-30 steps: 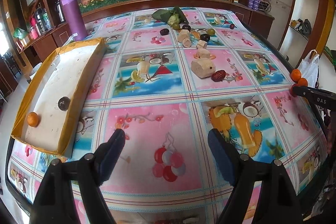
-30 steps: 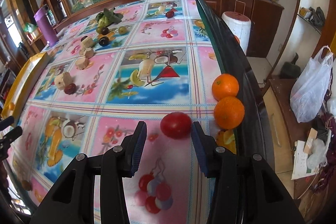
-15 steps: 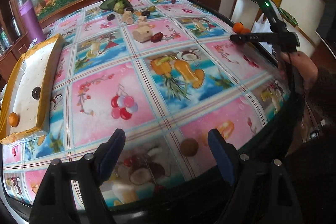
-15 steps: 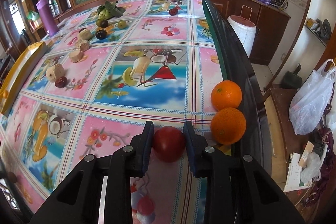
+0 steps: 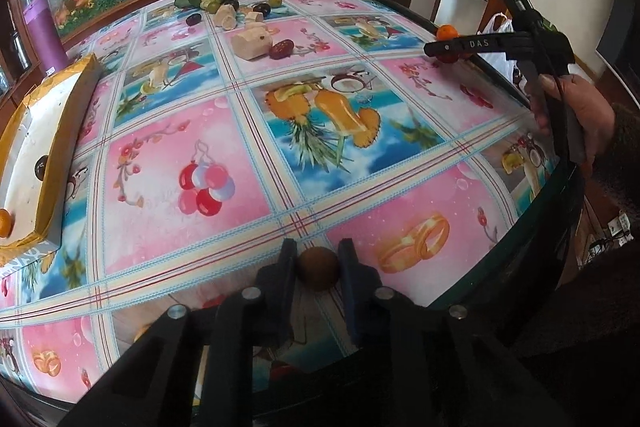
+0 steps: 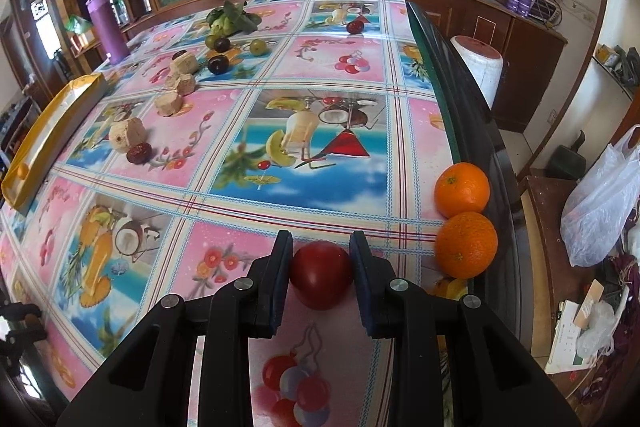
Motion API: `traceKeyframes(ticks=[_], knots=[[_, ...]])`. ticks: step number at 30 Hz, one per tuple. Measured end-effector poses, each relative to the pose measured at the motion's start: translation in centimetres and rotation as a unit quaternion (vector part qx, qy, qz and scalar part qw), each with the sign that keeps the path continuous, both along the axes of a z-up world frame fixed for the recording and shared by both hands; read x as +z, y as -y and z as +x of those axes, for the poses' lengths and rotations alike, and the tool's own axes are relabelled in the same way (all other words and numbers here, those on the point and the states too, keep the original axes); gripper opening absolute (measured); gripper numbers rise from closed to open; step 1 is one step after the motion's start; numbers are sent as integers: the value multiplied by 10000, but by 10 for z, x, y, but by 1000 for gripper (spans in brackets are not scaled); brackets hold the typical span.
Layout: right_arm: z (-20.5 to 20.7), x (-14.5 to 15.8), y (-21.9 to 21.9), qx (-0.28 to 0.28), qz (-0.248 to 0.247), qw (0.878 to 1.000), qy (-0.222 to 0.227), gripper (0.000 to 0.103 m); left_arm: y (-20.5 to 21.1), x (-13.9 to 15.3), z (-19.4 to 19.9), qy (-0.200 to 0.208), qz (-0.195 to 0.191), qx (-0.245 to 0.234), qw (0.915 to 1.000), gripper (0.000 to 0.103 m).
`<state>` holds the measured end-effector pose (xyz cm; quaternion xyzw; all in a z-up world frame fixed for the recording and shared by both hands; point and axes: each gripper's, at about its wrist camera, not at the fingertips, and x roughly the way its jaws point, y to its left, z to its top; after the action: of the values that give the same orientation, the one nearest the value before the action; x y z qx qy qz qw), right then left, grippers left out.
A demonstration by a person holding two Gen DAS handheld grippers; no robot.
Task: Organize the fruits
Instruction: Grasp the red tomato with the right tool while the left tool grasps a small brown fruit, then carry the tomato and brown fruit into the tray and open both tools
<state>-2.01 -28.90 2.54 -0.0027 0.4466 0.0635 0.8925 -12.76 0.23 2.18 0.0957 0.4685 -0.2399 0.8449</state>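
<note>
Near the table's front edge: left gripper pinching one small brown round fruit. By the right edge: right gripper clamped on one red round tomato, just beside two oranges touching each other. Toward the far edge: four pale cut chunks, three dark plums. At the left edge: one yellow-rimmed white tray holding one small orange and one dark fruit.
</note>
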Motion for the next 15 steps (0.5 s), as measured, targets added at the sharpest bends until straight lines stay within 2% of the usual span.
traceKeyframes(ticks=[8, 15], knots=[[-5, 10, -9, 43, 67, 9999, 105, 28, -11, 4, 27, 107, -139, 374, 9991, 23], [-12, 24, -39, 289, 156, 9992, 245, 28, -19, 8, 64, 165, -271, 951, 9950, 23]])
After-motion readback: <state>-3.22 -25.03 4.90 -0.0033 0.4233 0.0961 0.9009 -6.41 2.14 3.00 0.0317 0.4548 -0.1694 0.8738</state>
